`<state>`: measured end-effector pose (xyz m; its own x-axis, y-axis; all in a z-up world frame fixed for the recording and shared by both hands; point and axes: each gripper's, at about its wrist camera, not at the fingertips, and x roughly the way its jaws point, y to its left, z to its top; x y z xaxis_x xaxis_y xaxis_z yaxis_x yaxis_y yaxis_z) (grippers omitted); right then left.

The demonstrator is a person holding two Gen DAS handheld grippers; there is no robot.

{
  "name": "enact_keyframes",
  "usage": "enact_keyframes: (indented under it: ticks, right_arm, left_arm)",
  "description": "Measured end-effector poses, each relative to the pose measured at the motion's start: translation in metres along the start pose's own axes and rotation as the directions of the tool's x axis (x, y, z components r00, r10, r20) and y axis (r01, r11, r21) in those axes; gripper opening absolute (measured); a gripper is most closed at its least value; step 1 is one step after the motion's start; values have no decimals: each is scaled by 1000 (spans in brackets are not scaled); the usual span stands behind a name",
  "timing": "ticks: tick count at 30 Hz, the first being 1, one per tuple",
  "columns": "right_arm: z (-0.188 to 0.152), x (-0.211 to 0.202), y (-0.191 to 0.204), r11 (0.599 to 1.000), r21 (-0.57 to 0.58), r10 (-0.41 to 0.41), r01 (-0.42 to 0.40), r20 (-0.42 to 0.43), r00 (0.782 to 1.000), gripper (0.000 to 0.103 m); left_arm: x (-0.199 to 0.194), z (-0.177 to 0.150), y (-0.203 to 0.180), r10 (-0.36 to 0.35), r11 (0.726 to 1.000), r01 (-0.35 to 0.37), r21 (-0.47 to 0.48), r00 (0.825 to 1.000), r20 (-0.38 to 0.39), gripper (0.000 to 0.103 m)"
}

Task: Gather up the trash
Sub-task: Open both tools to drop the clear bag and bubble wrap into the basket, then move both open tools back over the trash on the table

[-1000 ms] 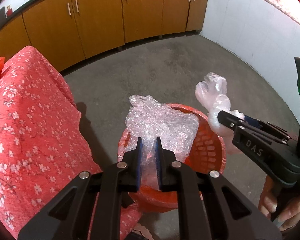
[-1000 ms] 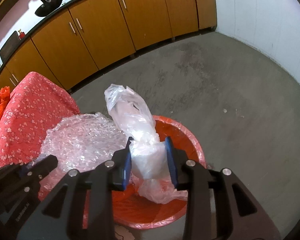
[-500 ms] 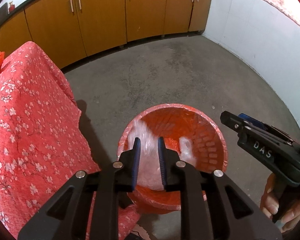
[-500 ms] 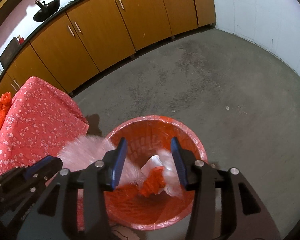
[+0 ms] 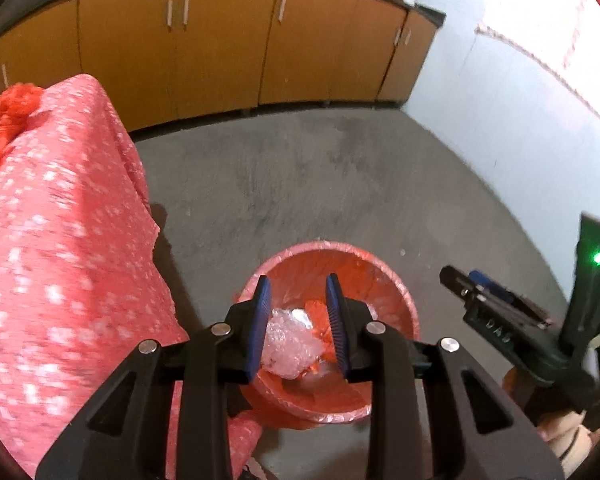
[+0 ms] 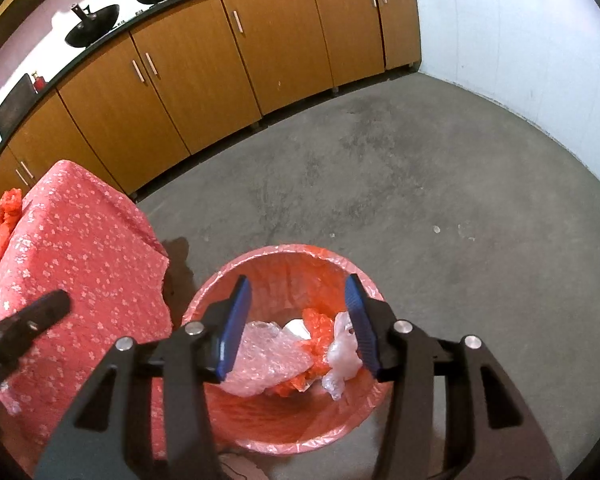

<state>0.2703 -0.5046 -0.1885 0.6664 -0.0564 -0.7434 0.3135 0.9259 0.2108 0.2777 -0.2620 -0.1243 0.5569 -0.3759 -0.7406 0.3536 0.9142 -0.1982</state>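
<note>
An orange bin (image 5: 384, 276) (image 6: 288, 254) lined with an orange bag stands on the floor below both grippers. Inside it lie a wad of bubble wrap (image 5: 288, 344) (image 6: 268, 360), a clear plastic bag (image 6: 342, 354) and orange scraps (image 6: 316, 326). My left gripper (image 5: 298, 290) hangs above the bin, its jaws opening, with nothing between the pads. My right gripper (image 6: 298, 292) is also above the bin, jaws opening and empty. The right gripper (image 5: 460, 280) shows from the side in the left wrist view, and the left gripper's tip (image 6: 56, 304) in the right wrist view.
A table under a red flowered cloth (image 5: 52, 240) (image 6: 80, 248) stands left of the bin, with an orange bag (image 5: 8, 108) (image 6: 4, 216) on it. Brown cabinets (image 6: 220, 60) line the far wall, a white wall (image 5: 520, 120) closes the right. Bare grey floor (image 6: 420, 184) lies beyond.
Both grippers let go: the bubble wrap left the left jaws, the plastic bag left the right, and both now lie in the bin. Both grippers rose, jaws widening.
</note>
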Motion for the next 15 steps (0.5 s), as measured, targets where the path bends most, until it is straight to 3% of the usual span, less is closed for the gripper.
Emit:
enact_keyframes:
  ticks: [7,11,15]
  right_arm:
    - [14,-28,50,994,-100,48,-43,49,998,49]
    - [22,-47,108,975,-184,140,-126,63,988,49]
    - [23,-61,175,937,-276,238,-216,46,970,49]
  left_arm:
    - [-66,4,52,38,998,-33,-47,994,106,33]
    - [-105,-5,96,137,989,-128,-69,978,158,42]
    - [-135,-15,145,260,963,-243,-112,950,175,42]
